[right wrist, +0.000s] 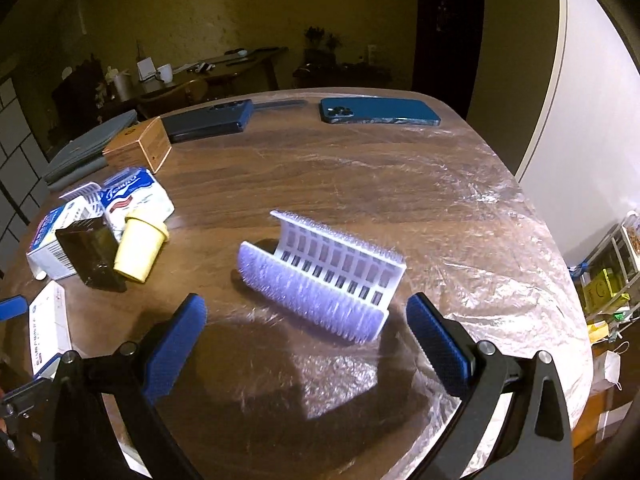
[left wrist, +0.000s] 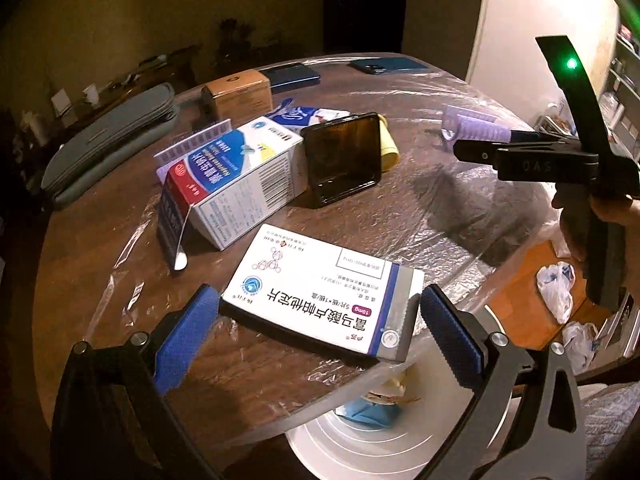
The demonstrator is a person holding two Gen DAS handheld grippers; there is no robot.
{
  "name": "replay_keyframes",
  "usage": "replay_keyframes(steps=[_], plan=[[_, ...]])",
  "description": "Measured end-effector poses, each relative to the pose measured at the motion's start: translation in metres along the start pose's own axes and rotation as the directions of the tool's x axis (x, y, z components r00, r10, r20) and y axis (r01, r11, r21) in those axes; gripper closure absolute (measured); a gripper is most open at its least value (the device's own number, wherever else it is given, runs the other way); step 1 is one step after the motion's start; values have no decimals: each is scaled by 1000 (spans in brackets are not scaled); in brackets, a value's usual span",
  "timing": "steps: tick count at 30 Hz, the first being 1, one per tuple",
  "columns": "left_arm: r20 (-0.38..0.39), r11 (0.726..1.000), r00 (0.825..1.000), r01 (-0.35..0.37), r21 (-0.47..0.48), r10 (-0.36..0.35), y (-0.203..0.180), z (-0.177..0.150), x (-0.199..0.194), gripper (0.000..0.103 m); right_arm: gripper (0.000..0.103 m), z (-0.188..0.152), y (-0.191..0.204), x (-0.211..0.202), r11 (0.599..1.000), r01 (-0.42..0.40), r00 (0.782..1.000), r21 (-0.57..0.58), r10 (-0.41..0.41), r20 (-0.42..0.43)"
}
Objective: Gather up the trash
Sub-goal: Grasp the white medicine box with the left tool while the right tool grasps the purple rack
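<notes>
Clear plastic film covers the brown wooden desk [right wrist: 360,168]. Left gripper [left wrist: 320,336]: blue fingers [left wrist: 182,340] spread, one at each short end of the flat white box [left wrist: 320,292], which lies at the near desk edge, partly overhanging. Whether the pads touch the box I cannot tell; no squeeze visible. Directly below the overhang stands a white bin [left wrist: 352,440], open, holding a blue mask-like item and some pale scraps; the rest of its contents are hidden. Right gripper [right wrist: 306,344]: fingers spread, hovering just short of the purple tray [right wrist: 320,280], a ribbed, curled blister-style insert lying on its side mid-desk; its slots look empty. Judgement: step in hand is the pickup of the flat box by the left, with the right lined up on the tray; collection is partly done, since the bin already holds some waste. Next move calls for closing the left fingers on the box ends, then lifting clear of the edge and releasing over the bin. Risk: the box may slide on the film and tip off the edge. Other likely trash: an opened blue-and-white carton [left wrist: 236,184], flap up, interior not visible. Two phones [right wrist: 380,112] at the far edge are presumably not trash.
</notes>
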State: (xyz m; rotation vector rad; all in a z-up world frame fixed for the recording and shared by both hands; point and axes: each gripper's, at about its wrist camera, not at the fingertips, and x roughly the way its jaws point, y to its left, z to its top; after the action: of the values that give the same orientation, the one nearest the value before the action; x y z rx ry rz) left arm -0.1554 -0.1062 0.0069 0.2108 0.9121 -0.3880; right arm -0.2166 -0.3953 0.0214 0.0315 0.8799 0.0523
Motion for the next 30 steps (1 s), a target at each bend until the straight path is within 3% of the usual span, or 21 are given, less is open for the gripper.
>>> replay_keyframes(steps=[3,7,16,19,23,27,30], plan=[[-22,994,1000,-14,-106,12,6,0,-2,2,4,2,-1,3,1000,6,1000,3,-6,1],[-14,967,999,35,-253,-40,10,-2,-3,2,4,2,-2,6,1000,-4,1000,14,4,3],[-22,951,1000,-19,-310,13,9,10,15,2,4,7,1,15,1000,-5,1000,-6,5,-11],[-17,953,999,-36,-300,32,8,11,18,10,4,9,2,18,1000,-4,1000,-10,4,-11],[-17,963,998,-66,-262,64,5,14,20,32,6,10,1,18,1000,-9,1000,-4,9,-7],[-13,966,998,-58,-251,57,5,14,19,42,25,11,2,17,1000,-7,1000,-26,7,-1],[-7,969,999,-50,-243,50,4,12,16,46,26,11,0,15,999,-30,1000,-28,30,-2]])
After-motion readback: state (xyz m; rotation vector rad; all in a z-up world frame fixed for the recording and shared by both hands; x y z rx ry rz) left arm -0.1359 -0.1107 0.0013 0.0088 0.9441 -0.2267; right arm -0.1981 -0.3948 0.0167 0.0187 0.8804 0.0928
